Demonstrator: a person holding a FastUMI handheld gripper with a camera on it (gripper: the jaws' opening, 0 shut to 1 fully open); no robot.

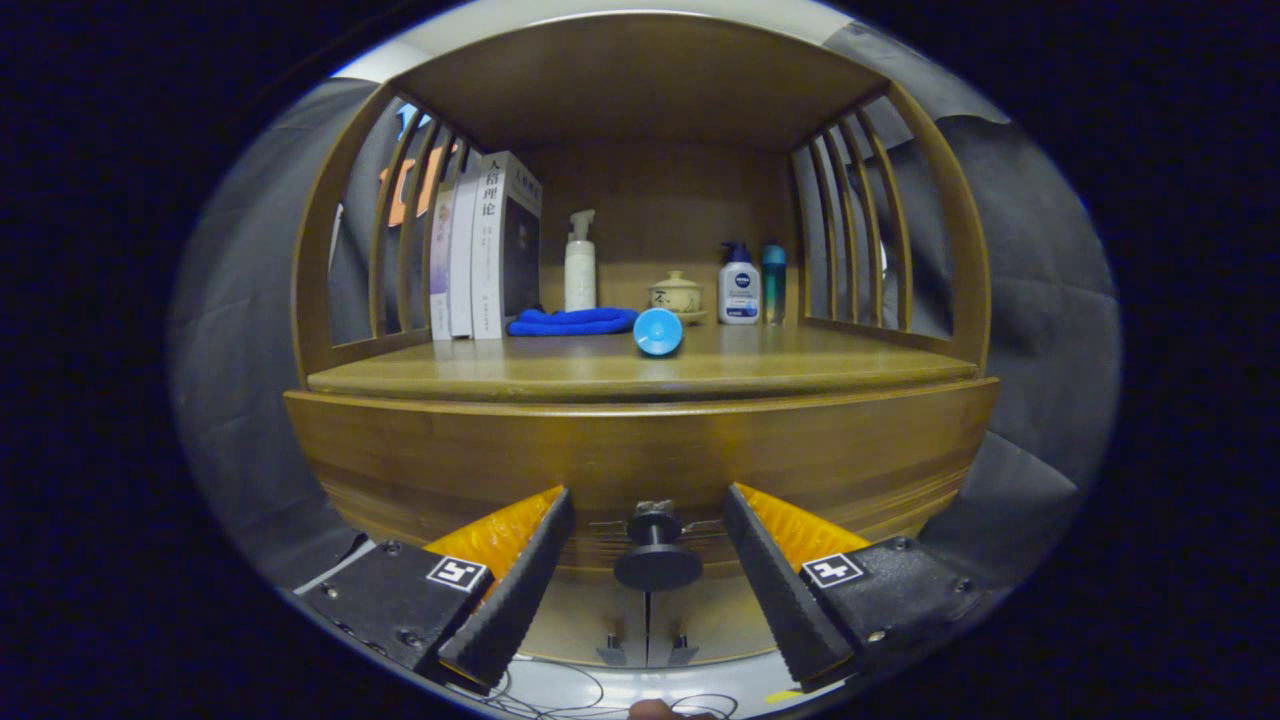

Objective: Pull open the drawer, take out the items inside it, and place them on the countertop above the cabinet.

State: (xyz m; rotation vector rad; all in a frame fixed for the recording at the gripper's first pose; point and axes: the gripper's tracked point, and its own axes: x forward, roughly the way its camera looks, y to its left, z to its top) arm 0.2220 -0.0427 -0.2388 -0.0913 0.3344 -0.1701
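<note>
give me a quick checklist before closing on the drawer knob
1. Gripper open: ok, fingers spread wide.
2. Drawer knob between the fingers: ok, roughly centred.
3. Fingers touching knob: not ok yet, gaps on both sides.
4. Drawer state: looks closed, front flush.
5. Countertop has landing room: ok, bare wood right of the blue cup.
6. Drawer contents: cannot tell.

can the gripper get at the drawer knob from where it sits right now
Probably yes: the gripper is open with the drawer knob sitting between its fingers, neither touching it, and nothing stands in the gap against the closed drawer front.
</note>
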